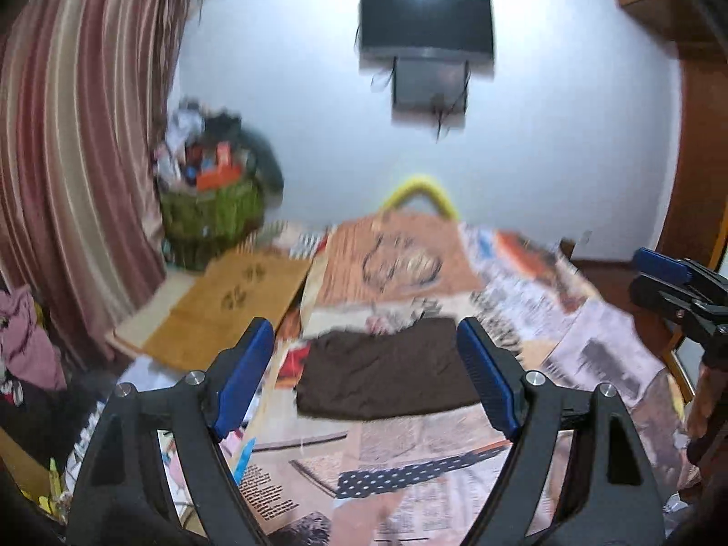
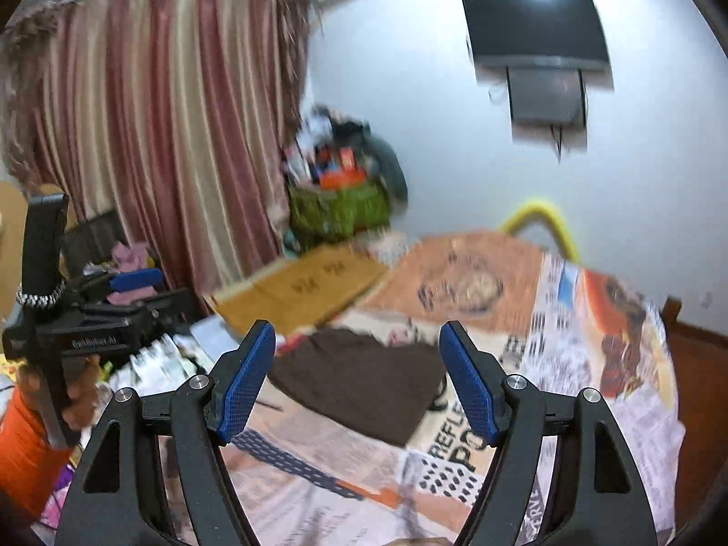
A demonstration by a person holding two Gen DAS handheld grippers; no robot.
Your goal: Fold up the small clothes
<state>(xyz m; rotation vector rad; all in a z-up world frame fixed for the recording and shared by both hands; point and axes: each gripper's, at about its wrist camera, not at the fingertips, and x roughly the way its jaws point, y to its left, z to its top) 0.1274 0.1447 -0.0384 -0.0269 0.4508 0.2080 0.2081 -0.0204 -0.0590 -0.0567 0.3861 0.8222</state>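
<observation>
A folded dark brown cloth lies flat on the newspaper-covered table; in the right wrist view the same cloth lies left of the table's middle. My left gripper hovers above and in front of it, open, with nothing between its blue pads. My right gripper is also raised clear of the cloth, open and empty. The right gripper shows at the right edge of the left wrist view. The left gripper, held by a hand, shows at the left of the right wrist view. Both views are motion-blurred.
A flat brown cardboard sheet lies at the table's far left. Behind it stand a green basket heaped with things and a striped curtain. A dark screen hangs on the white wall. A yellow arch rises behind the table.
</observation>
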